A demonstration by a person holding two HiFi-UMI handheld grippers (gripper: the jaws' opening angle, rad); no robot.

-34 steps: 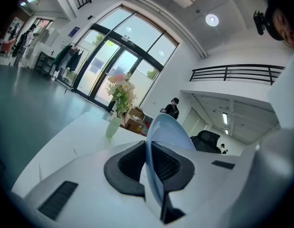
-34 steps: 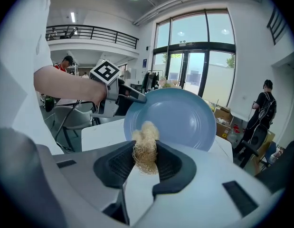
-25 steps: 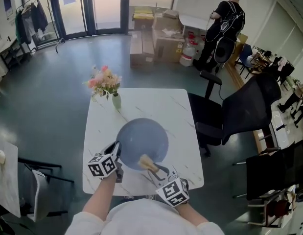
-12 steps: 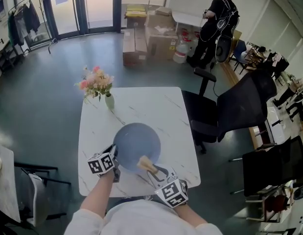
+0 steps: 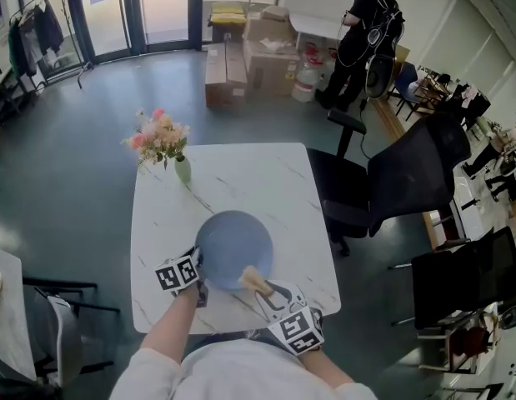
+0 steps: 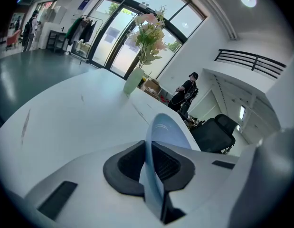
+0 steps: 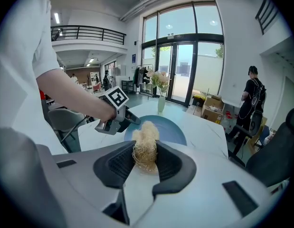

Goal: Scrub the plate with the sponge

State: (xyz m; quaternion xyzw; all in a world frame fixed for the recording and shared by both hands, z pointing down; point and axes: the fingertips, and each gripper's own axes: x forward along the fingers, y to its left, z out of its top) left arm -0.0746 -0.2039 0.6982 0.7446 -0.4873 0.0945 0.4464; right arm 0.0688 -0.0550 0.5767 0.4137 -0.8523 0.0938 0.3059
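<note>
Right gripper [image 7: 146, 164] jaws clamped on tan fibrous sponge [image 7: 145, 141]. Sponge sits over near rim of blue plate [image 7: 171, 129]. Left gripper [image 7: 132, 119] at plate's left edge.

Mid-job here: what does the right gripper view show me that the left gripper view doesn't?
Only the right gripper view: the sponge clamped in the right hand-held gripper, the plate with its blue face, and the left hand-held gripper at the plate's rim. Only the left gripper view: that rim seen edge-on, pinched between the left jaws. Both: the plate, the white table, the vase of flowers, the glass doors and a person in black at the back.
</note>
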